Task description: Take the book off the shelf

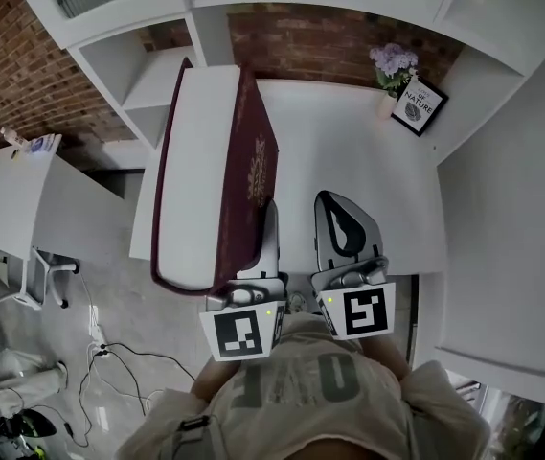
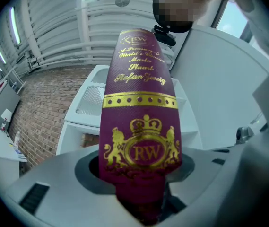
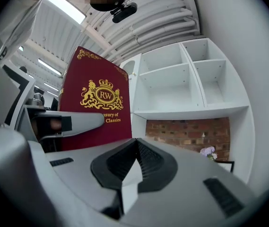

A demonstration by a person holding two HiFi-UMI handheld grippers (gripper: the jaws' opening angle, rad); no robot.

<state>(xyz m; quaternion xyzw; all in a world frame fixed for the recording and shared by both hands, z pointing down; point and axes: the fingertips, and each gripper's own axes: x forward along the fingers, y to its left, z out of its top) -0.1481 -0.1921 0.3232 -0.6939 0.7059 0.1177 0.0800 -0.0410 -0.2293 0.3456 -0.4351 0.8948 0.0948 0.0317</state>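
A large maroon book with gold print and white page edges is held on end over the white desk. My left gripper is shut on its lower end. In the left gripper view the spine, with a gold crest, fills the gap between the jaws of the left gripper. To the right of the book my right gripper is shut with nothing in it, clear of the cover. In the right gripper view its dark pads meet, and the book's front cover stands to the left.
White shelf compartments stand empty above a brick wall. A pot of purple flowers and a framed sign sit at the desk's back right corner. An office chair and floor cables lie to the left.
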